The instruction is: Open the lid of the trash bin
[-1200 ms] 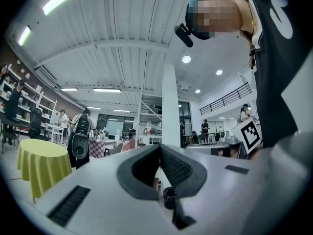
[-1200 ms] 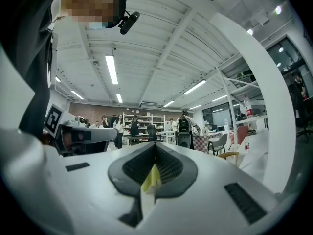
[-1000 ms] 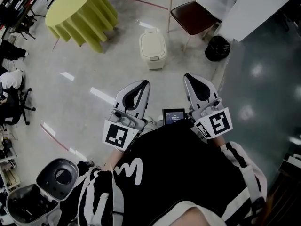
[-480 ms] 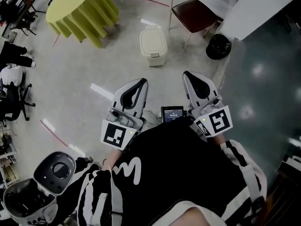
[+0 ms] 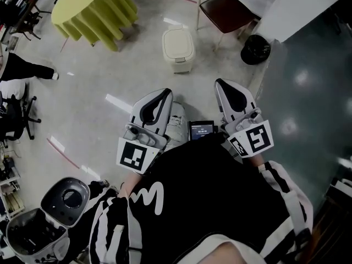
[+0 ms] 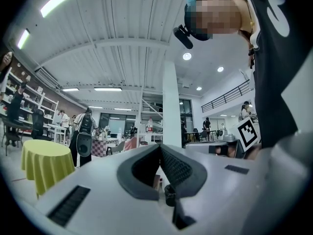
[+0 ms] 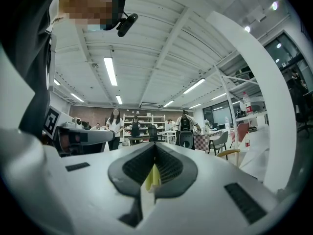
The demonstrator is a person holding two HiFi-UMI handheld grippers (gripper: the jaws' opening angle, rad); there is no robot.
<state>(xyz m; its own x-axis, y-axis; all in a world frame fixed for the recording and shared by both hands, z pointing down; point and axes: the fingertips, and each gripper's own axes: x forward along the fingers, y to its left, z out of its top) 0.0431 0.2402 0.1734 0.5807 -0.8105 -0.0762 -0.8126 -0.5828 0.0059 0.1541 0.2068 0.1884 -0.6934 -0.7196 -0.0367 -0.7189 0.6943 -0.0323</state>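
The trash bin (image 5: 178, 48) is a small cream bin with its lid down, standing on the grey floor well ahead of me in the head view. My left gripper (image 5: 166, 93) and right gripper (image 5: 220, 83) are held close to my body, both pointing toward the bin and far short of it. Each has its jaws closed together with nothing between them. In the left gripper view the left gripper (image 6: 160, 147) points level into the room; the right gripper (image 7: 155, 146) does the same in the right gripper view. Neither gripper view shows the bin.
A round table with a yellow-green cloth (image 5: 91, 7) stands left of the bin, a dark-seated chair (image 5: 225, 12) and a black bin (image 5: 256, 49) to its right. A grey and white machine (image 5: 63, 199) sits at my lower left. Someone's leg (image 5: 27, 67) shows at the left edge.
The view has shifted forward a little, so the bin sits slightly higher in the picture. A person's leg has come in at the left. Both grippers keep their pose.
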